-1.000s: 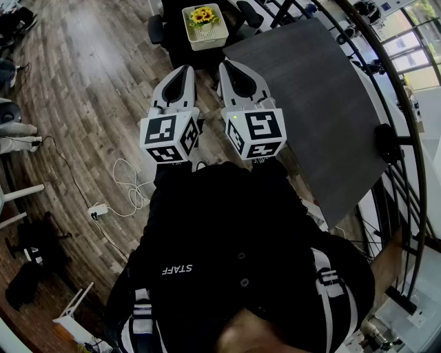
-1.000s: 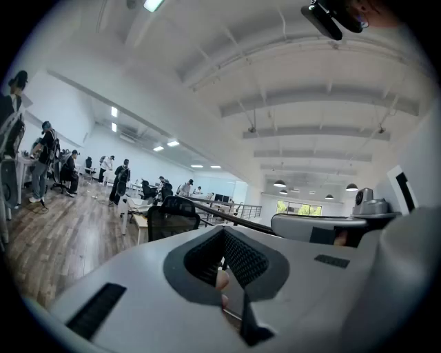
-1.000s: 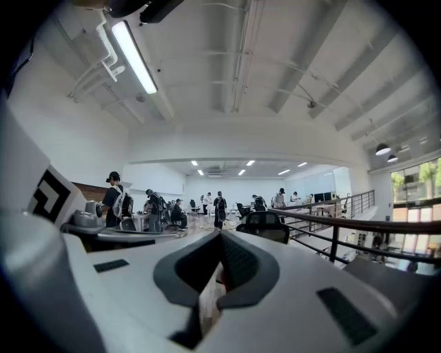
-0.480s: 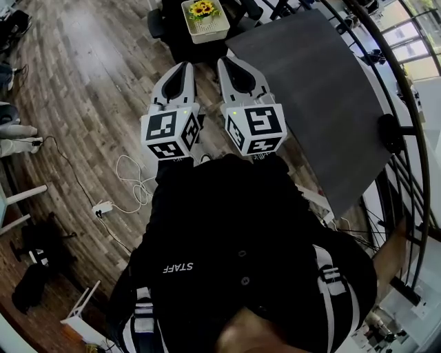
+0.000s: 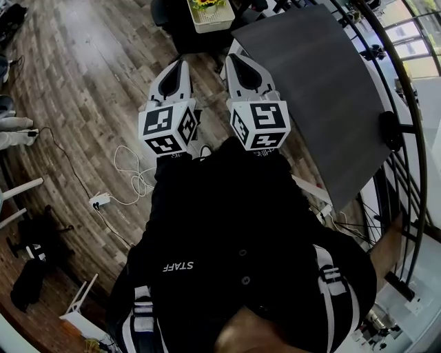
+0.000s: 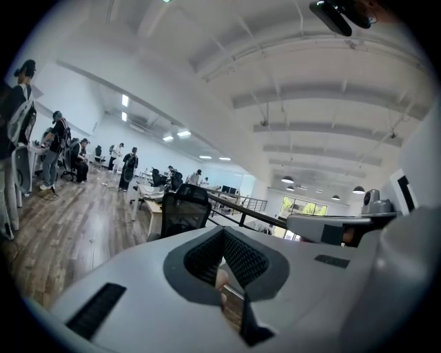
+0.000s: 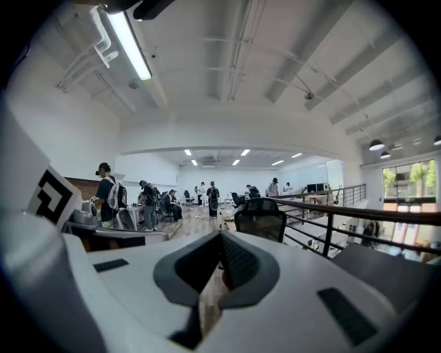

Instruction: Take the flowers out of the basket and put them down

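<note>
A white basket [image 5: 211, 16] with yellow sunflowers [image 5: 205, 3] stands far ahead on a dark stand, cut by the top edge of the head view. Both grippers are held side by side in front of the person's chest, well short of the basket. My left gripper [image 5: 182, 63] is shut and empty, pointing forward over the wood floor. My right gripper [image 5: 233, 56] is shut and empty too, near the corner of the dark grey table [image 5: 324, 89]. In the left gripper view my left gripper [image 6: 224, 238] shows closed jaws. The right gripper view shows my right gripper [image 7: 220, 241] the same way. Neither gripper view shows the basket.
A white power strip [image 5: 100, 201] and loose cables lie on the floor at the left. A black railing [image 5: 406, 138] runs along the right behind the table. A black office chair [image 7: 260, 215] stands ahead, and people stand at desks far off.
The basket has slid up to the top edge of the head view and is now partly cut off. Both grippers stay shut and side by side, slightly higher in the picture.
</note>
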Motion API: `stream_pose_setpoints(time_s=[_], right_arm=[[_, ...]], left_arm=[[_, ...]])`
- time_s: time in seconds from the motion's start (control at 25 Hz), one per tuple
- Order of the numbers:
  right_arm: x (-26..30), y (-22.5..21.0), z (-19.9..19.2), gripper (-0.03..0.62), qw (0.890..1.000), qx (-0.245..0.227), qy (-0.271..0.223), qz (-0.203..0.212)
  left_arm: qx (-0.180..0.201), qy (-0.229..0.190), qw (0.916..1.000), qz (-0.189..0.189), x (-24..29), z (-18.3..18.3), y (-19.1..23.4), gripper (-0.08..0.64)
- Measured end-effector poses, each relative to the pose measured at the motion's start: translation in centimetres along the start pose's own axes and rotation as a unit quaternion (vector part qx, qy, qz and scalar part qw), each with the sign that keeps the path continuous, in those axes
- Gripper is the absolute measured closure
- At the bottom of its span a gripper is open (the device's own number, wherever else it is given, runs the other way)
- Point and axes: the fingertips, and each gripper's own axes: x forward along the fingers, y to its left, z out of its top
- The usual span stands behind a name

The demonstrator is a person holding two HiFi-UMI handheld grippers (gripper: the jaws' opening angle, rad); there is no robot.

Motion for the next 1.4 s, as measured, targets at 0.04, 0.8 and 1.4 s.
stream_pose_setpoints(time_s=[0.04, 0.8, 1.4], right_arm=[[0.2, -0.1, -0.4, 0.578, 1.0, 0.001, 0.004, -0.003], [16.8, -5.9, -2.1, 0.578, 0.999, 0.009, 0.04, 0.022], [34.1, -19.3, -0.6, 0.578, 0.997, 0.039, 0.067, 0.03]], left_arm=[[-0.003, 0.002, 1.0, 0.002, 0.0, -0.2, 0.4, 0.56], [-0.015, 0.024, 0.9952, 0.093, 12.0, -0.4, 10.5, 0.56], [0.013, 0.03, 0.9955, 0.088, 34.1, 3.7, 10.9, 0.56]])
